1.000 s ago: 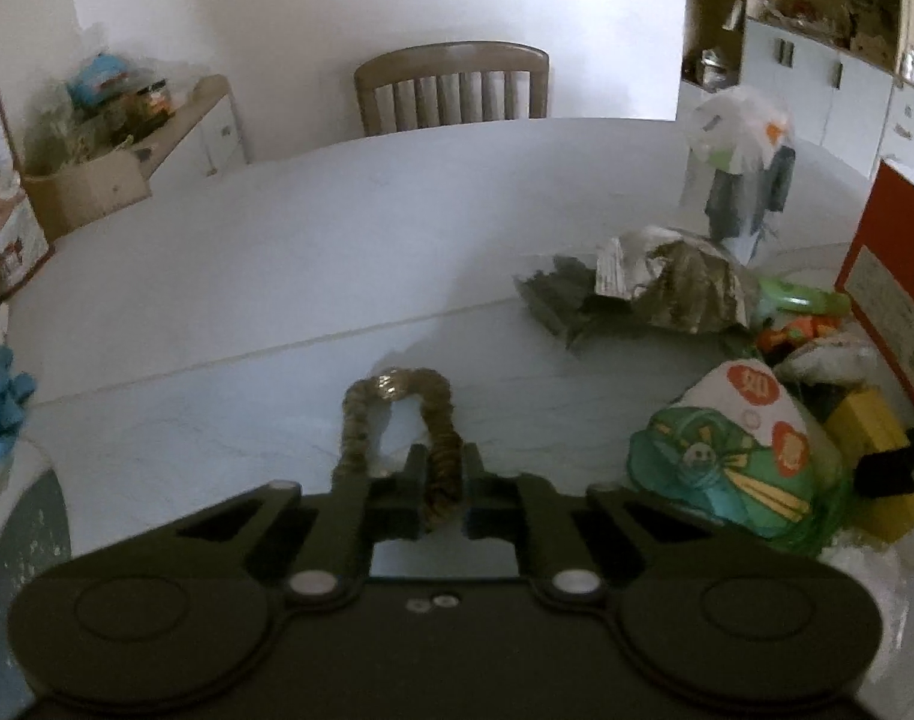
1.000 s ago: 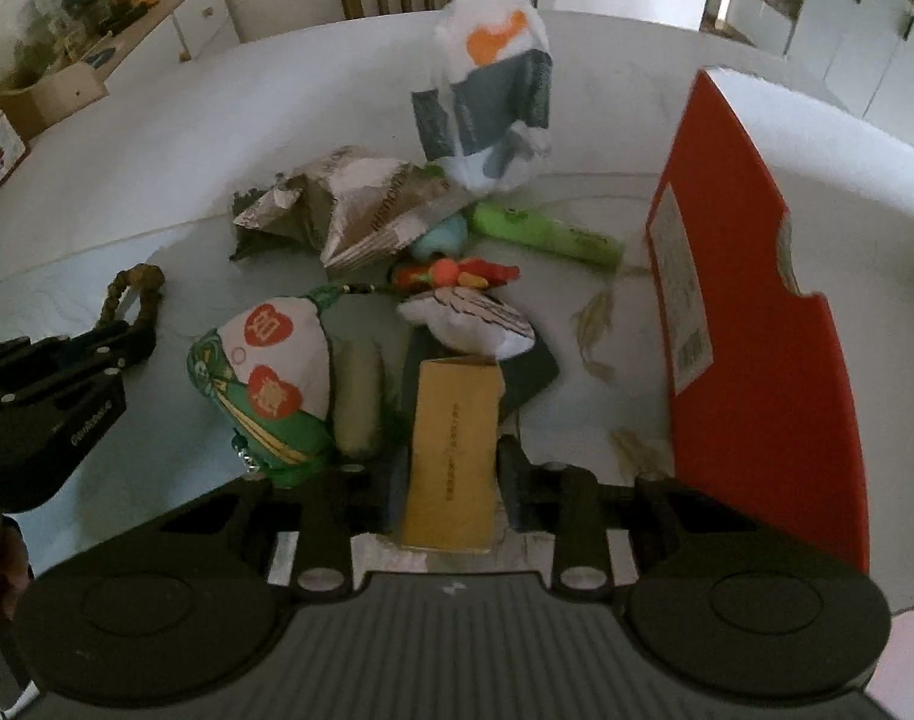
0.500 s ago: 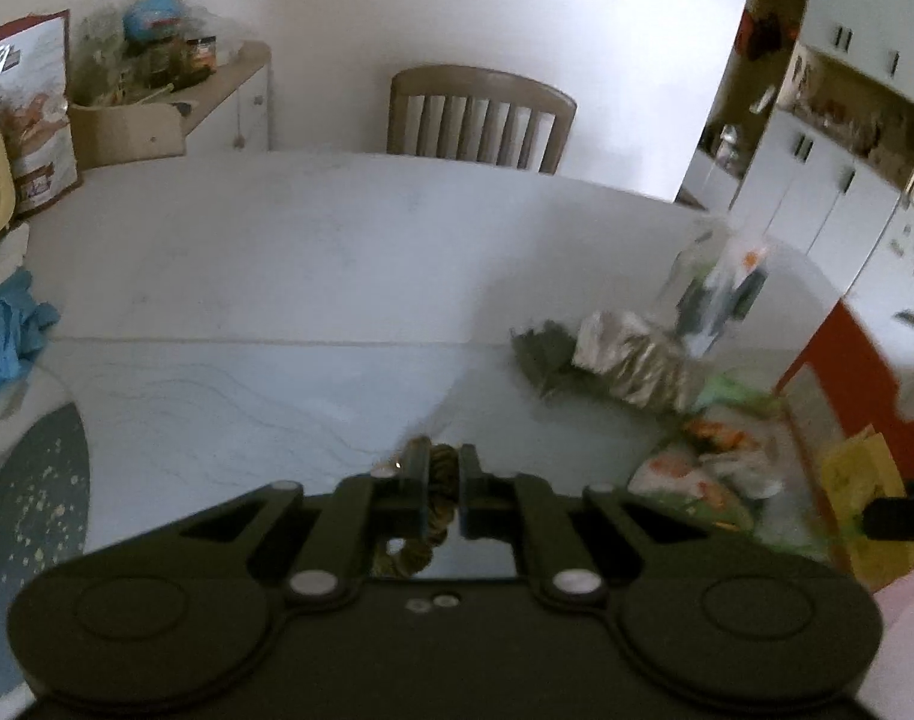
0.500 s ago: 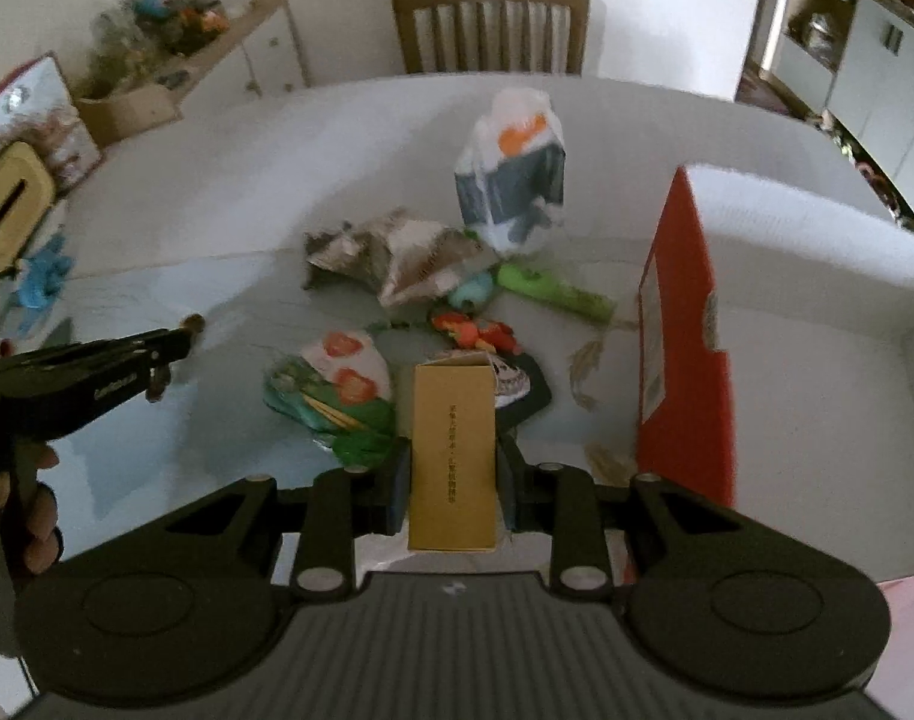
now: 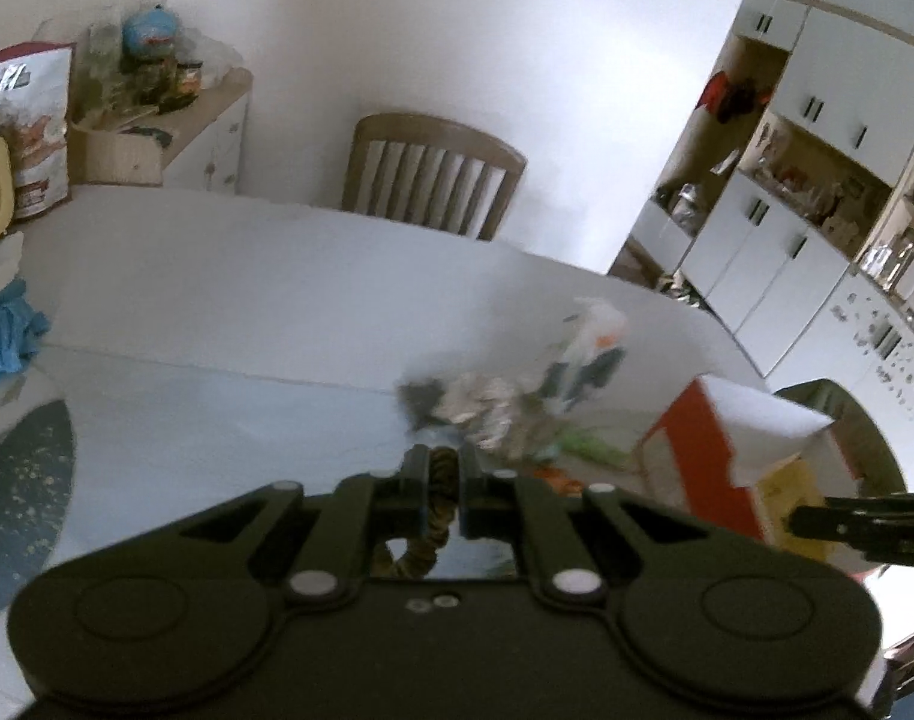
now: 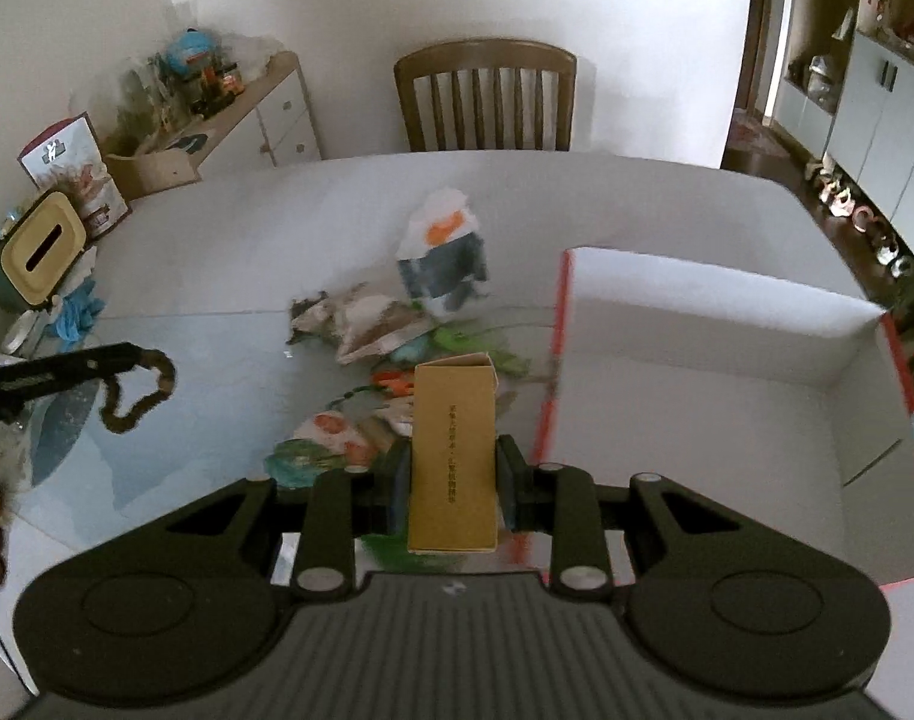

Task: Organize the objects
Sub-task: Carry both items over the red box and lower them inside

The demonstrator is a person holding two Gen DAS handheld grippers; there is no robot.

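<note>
1. Yellow card of the box is clamped upright between the right gripper fingers; it has risen clear of the counter since a second ago, when it stood low among the clutter.
2. Brown bracelet hangs as a loop from the left gripper, whose fingers are clenched on it. A second ago it lay flat on the counter; now it dangles in the air to the left.
3. Both grippers have lifted and pulled back, so more of the room shows, and the pile of packets with the white bag sits farther off, mid-counter.
4. Just right of the yellow box stands the red carton, open at the top, its white inside bare as far as can be seen.
5. My reading: both picks are done and the carry has begun; the carton looks like the likely place for each item, though that is a guess.
6. Left-view blur suggests fast motion, so the loose bracelet may swing and snag the carton rim.
</note>
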